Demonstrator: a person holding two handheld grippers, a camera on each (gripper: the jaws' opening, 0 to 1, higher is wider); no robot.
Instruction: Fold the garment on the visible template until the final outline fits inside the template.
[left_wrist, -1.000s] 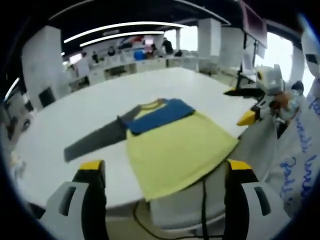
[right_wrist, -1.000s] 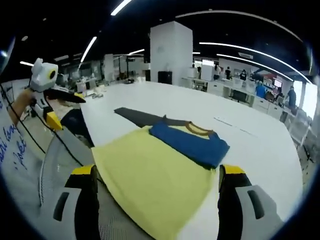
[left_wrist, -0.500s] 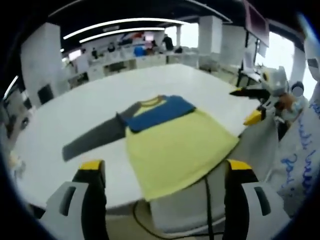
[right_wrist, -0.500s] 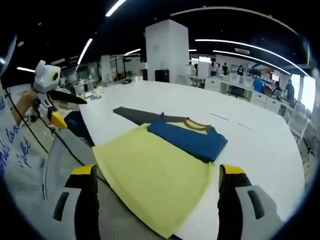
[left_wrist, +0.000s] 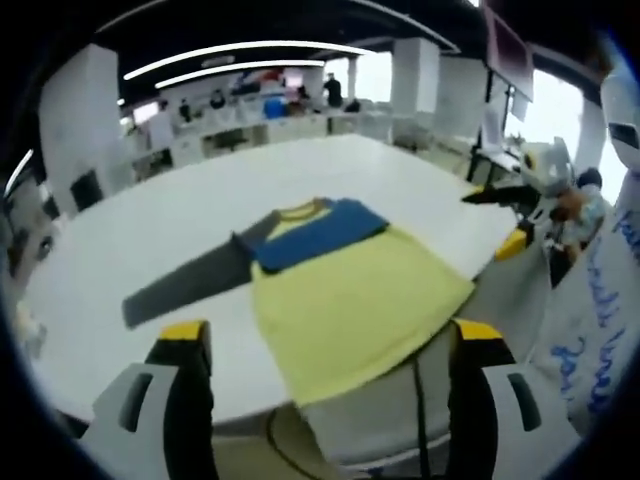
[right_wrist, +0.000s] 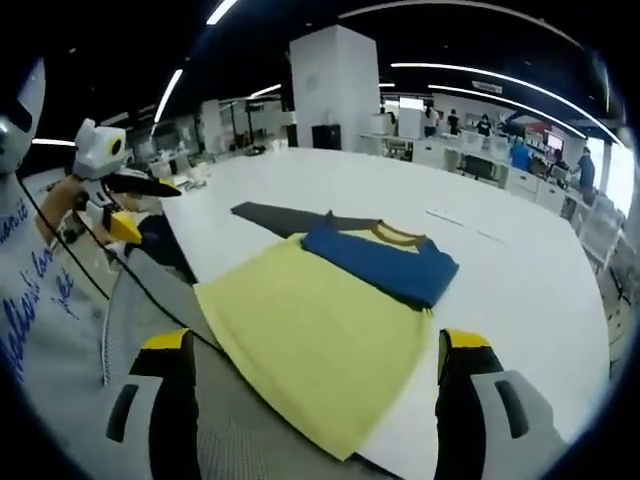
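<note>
In the left gripper view, the left gripper (left_wrist: 328, 345) is held above the near edge of the white table (left_wrist: 150, 240), its two yellow-tipped jaws spread wide apart with nothing between them. Just beyond the jaws, toward 12 o'clock, the garment (left_wrist: 345, 295) lies flat on the table: a yellow body whose lower hem hangs a little over the table edge, a blue sleeve (left_wrist: 315, 232) folded across the chest below the collar, and a grey sleeve (left_wrist: 185, 282) stretched out toward 9 o'clock. At 3 o'clock the right gripper (left_wrist: 515, 215) comes into this view, held in a hand off the table's edge, with its black and yellow jaws parted. A white sleeve with blue writing (left_wrist: 590, 330) runs down the 4 o'clock side.

In the right gripper view, the right gripper (right_wrist: 312, 350) likewise has its jaws wide open and holds nothing. The garment (right_wrist: 310, 335) lies directly ahead between the jaws, the yellow body nearest, the blue sleeve (right_wrist: 385, 265) folded over it at 1 o'clock, the grey sleeve (right_wrist: 275, 215) reaching out toward 11 o'clock. The left gripper (right_wrist: 120, 205) shows at 9 o'clock, well apart from the cloth, jaws parted. The table (right_wrist: 520, 290) spreads away toward 2 o'clock, and a grey mesh chair back (right_wrist: 130, 370) sits at the near edge around 7 o'clock.
</note>
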